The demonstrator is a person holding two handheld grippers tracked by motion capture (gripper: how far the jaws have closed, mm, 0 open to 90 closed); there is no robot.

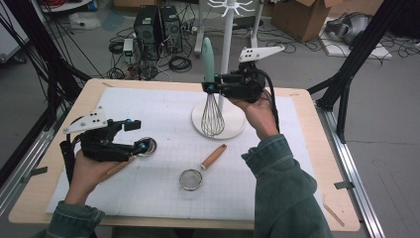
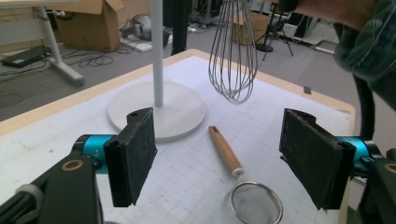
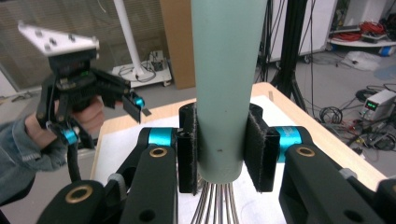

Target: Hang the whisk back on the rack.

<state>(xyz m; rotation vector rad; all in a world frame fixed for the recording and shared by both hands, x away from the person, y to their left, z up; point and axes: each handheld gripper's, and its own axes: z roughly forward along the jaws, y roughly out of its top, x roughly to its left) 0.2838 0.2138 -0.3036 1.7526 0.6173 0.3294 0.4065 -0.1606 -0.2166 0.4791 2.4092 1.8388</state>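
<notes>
Wooden table with pale rounded edge, topped by a white gridded mat. On the mat: white round stand base with a thin white pole rising from it, hooks at top. Right gripper holds the whisk upright above the mat, just in front of the stand base; jaws clenched on the mint-green handle, pads pressing both sides, wire loops hanging below. Left gripper low over the mat's left side, jaws released and well apart, nothing between the pads. A small strainer with wooden handle lies flat near the mat's centre; a second small round strainer lies just beside the left gripper's tip. Room: grey floor, black computer towers and tangled cables beyond the far edge, cardboard box at back right, black frame struts at both sides.
</notes>
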